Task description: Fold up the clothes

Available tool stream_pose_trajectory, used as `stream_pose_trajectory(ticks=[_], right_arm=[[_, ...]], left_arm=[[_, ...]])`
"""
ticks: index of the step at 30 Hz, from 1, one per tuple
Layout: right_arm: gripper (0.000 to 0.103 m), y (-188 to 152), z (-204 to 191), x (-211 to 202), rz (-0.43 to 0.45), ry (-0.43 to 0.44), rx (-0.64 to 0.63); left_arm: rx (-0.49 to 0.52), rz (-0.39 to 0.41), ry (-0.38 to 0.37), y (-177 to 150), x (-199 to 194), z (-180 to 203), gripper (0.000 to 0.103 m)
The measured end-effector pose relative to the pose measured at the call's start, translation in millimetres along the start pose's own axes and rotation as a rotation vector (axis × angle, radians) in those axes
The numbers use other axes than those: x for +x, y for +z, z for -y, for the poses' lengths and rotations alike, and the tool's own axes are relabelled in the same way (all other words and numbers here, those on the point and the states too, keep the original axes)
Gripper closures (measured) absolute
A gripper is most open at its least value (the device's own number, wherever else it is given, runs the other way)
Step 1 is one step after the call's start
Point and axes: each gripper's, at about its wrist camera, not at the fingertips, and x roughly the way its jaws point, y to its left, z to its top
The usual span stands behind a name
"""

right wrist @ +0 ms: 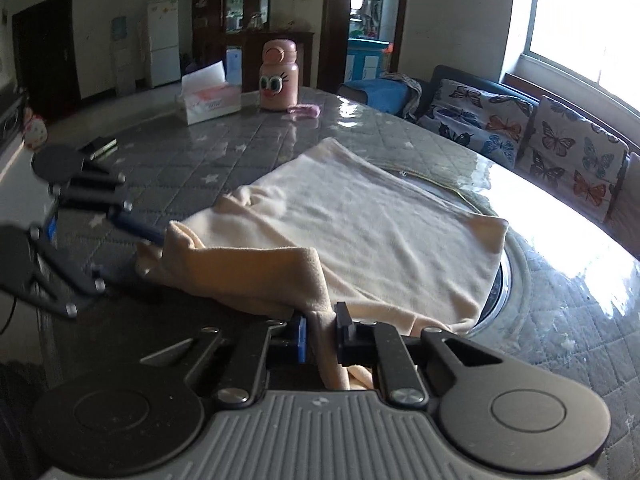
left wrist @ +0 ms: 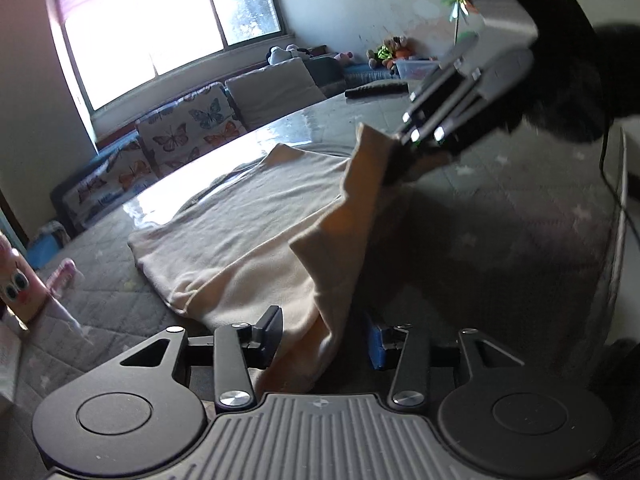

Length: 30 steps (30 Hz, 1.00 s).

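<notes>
A cream garment (left wrist: 248, 224) lies on the grey quilted table (left wrist: 120, 296), its near edge lifted. In the left wrist view my left gripper (left wrist: 324, 338) has its jaws apart, with a fold of the cloth hanging between them. My right gripper (left wrist: 404, 152) is seen up to the right, shut on a raised corner of the garment. In the right wrist view my right gripper (right wrist: 321, 334) is shut on a bunched edge of the garment (right wrist: 360, 220). My left gripper (right wrist: 154, 242) shows at the left, at the garment's other lifted corner.
A pink cartoon bottle (right wrist: 278, 76), a tissue box (right wrist: 208, 98) and a small pink item (right wrist: 306, 110) stand at the table's far side. A dark phone-like object (right wrist: 100, 145) lies at the left. A sofa with butterfly cushions (right wrist: 540, 136) runs along the window.
</notes>
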Motion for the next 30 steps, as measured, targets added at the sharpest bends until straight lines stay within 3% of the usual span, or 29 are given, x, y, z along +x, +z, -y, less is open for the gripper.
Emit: stream_pose_trajectory(ticks=[1,3,4,7,13,24,30], right_arm=[[0.092,1.0,0.4,-0.1,0.005,-0.003,0.004],[0.092,2.0,0.8,-0.5,0.014,-0.01,0.014],[0.093,1.7,0.9,-0.6,0.017,-0.013,0.019],[0.093,-0.5,-1.2,-3.1,0.03,-0.018,0.029],[0.094,-1.8,-7.1,-18.3,0.068,-0.008,0.034],[0.094,-11.3,-53.3,-89.1,0.093,0.095,0.002],[0.095,-0.1,-55.6,-87.9,0.092,0.096,-0.01]], left_arm=[[0.014,-0.003,0.011,-1.1,1.3,0.9,0.057],[0.043,-0.008,0.033,-3.2,4.0,2.7,0.074],[0.047,-0.011,0.042,-3.9,4.9,1.3,0.088],[0.044,0.0,0.049,-2.3,-0.1,-5.9,0.096],[0.024,0.053,0.034,6.7,-29.4,-18.4,0.097],[-0.03,0.09,-0.029,0.1,-112.5,-10.8,0.097],[-0.103,0.092,0.001,9.5,-103.5,-25.5,0.097]])
